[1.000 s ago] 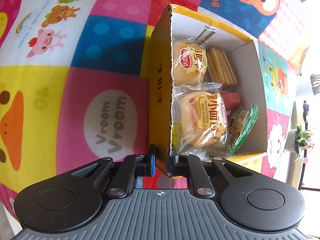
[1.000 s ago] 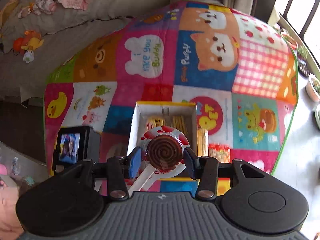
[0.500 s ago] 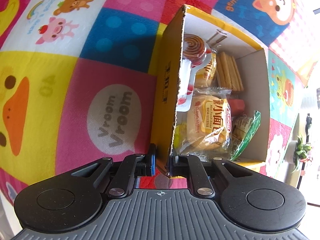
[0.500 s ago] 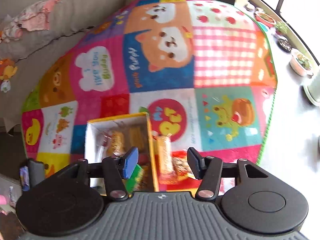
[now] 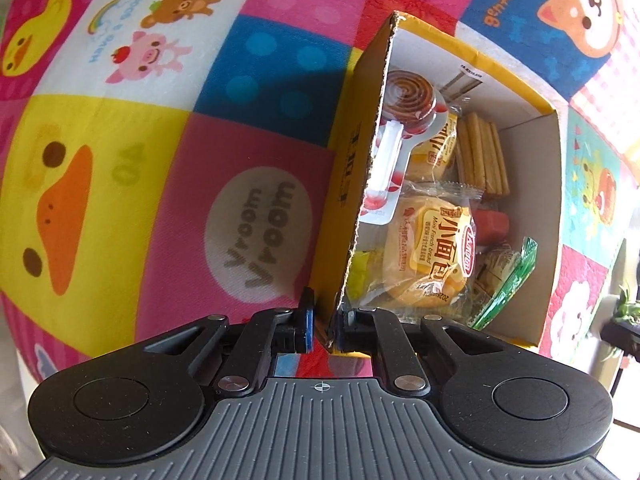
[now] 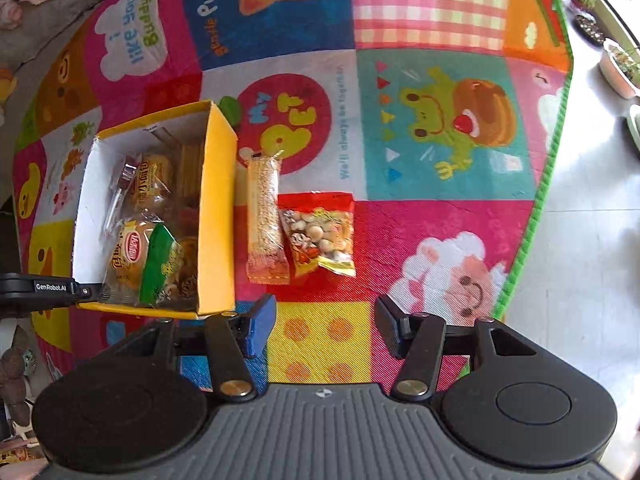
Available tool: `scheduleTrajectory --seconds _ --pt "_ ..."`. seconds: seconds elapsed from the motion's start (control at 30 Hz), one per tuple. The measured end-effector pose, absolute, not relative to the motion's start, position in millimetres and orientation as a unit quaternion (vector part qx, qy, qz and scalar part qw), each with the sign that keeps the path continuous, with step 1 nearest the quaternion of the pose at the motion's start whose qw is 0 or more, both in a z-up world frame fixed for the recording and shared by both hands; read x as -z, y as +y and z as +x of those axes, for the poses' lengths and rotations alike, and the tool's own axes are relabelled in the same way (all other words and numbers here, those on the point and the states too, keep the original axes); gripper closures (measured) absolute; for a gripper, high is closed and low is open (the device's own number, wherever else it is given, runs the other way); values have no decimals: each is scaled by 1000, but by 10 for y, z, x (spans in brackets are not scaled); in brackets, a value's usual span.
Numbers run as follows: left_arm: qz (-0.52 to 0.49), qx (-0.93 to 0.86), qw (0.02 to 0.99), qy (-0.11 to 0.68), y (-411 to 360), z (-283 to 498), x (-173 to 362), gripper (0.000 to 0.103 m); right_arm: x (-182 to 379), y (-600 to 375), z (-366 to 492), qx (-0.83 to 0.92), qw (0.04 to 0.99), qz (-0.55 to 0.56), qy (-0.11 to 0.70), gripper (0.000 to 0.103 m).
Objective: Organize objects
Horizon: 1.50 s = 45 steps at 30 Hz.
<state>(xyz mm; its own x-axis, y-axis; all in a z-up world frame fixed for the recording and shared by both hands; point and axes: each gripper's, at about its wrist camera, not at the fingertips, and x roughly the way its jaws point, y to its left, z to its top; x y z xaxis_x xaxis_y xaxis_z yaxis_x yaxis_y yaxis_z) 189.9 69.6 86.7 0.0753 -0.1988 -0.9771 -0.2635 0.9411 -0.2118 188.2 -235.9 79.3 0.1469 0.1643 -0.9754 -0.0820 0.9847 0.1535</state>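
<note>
A yellow cardboard box (image 5: pixel 344 168) (image 6: pixel 218 208) stands on the colourful play mat and holds several snacks. A swirl lollipop (image 5: pixel 408 98) lies inside against its left wall, above a bread packet (image 5: pixel 432 256). My left gripper (image 5: pixel 324 328) is shut on the box's near left wall corner. My right gripper (image 6: pixel 326 326) is open and empty, low over the mat to the right of the box. A sesame bar packet (image 6: pixel 264 220) and a red-and-yellow nut packet (image 6: pixel 320 236) lie on the mat beside the box, ahead of the right gripper.
The play mat (image 6: pixel 440 120) ends at a green border (image 6: pixel 552 160) on the right, with bare grey floor and plant pots (image 6: pixel 620 68) beyond. A grey sofa (image 6: pixel 48 12) lies at the far left.
My right gripper let the lollipop go into the box, opened, and moved right and down toward the two packets on the mat. The left gripper kept its hold on the box.
</note>
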Motion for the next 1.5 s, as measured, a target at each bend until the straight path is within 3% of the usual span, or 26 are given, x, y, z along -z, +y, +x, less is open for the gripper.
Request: scheduleTrajectory --seconds 0.1,0.27,0.47,0.83,0.93,1.5 --pt "-175 -40 711 680 716 1898 -894 92 -674 -2227 2070 -130 754 23 643 49" --pt "-189 -63 708 678 698 1883 -930 92 -412 -2164 2438 -167 740 61 648 60" --pt "-197 -81 709 673 681 1838 -951 92 1 -2129 2729 -159 714 97 675 60" --pt "-202 -79 704 676 675 1751 -947 92 225 -1837 2869 -142 707 34 692 69" --pt "-199 -71 704 678 670 1739 -949 92 153 -1869 2819 -134 710 33 690 75" --pt "-154 -21 721 675 581 1983 -969 93 -1034 -2239 1797 -97 753 45 649 75"
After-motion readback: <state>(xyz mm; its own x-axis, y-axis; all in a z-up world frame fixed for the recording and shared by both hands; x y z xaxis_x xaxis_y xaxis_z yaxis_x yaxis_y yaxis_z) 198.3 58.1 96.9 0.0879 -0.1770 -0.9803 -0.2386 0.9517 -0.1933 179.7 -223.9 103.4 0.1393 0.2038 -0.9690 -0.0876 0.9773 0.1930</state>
